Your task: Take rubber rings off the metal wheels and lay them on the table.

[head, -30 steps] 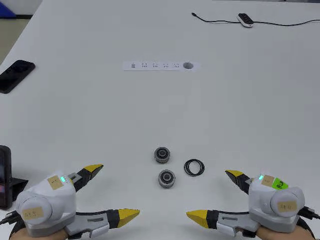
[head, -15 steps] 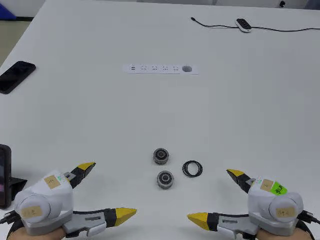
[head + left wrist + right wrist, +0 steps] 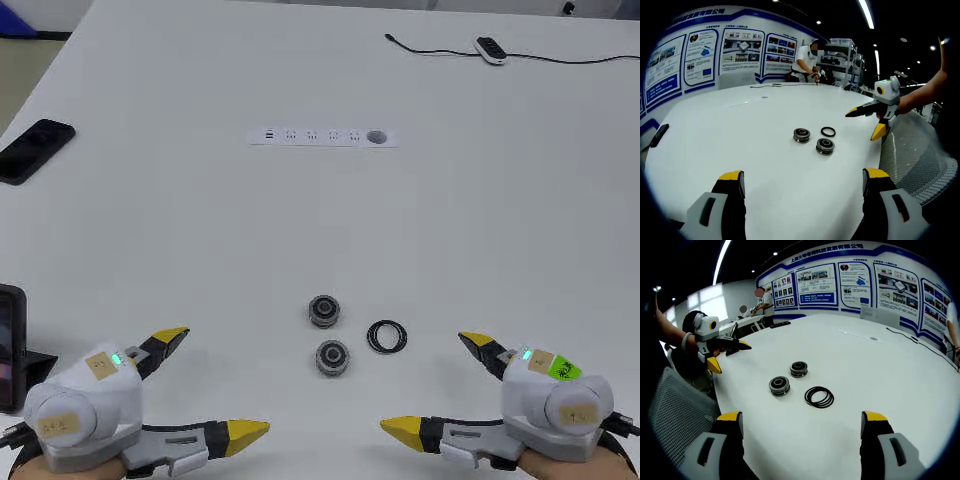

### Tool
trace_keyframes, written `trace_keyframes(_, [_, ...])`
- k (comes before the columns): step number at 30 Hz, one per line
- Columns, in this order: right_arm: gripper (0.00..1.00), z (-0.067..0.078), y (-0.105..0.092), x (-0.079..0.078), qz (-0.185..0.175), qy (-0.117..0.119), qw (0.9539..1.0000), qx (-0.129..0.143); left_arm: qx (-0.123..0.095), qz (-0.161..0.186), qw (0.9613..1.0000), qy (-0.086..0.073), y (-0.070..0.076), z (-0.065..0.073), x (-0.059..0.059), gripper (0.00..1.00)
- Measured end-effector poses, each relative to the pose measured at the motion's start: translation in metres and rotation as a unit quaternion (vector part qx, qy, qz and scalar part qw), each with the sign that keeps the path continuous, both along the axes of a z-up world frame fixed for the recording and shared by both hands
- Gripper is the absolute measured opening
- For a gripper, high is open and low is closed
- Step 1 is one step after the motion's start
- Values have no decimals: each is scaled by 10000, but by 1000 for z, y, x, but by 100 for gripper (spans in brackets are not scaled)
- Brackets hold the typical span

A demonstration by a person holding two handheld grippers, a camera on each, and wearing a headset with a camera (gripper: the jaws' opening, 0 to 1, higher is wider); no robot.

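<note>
Two metal wheels (image 3: 324,311) lie on the table (image 3: 200,230) between our grippers, rubber rings (image 3: 387,336) just beside; left gripper (image 3: 213,383) and right gripper (image 3: 432,384) gape empty; we judge rings soft, stretchy, light; pinch a wheel's outer edge.

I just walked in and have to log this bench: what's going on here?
A person holds a gripper in each hand low over a white table. The left gripper and right gripper both have open jaws and hold nothing. Between them stand two wheels. Black rings lie flat beside the wheels, on the right gripper's side.
</note>
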State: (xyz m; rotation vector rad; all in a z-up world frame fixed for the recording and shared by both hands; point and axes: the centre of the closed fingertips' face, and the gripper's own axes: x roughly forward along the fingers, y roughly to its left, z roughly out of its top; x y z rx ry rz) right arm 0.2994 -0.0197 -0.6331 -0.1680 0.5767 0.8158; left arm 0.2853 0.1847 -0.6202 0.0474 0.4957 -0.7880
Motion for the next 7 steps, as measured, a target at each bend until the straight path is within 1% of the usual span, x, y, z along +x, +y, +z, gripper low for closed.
trace_keyframes(7, [99,-2,2,-1,0,38,10000,30,1,-9,10000,20,1,-3,0,100])
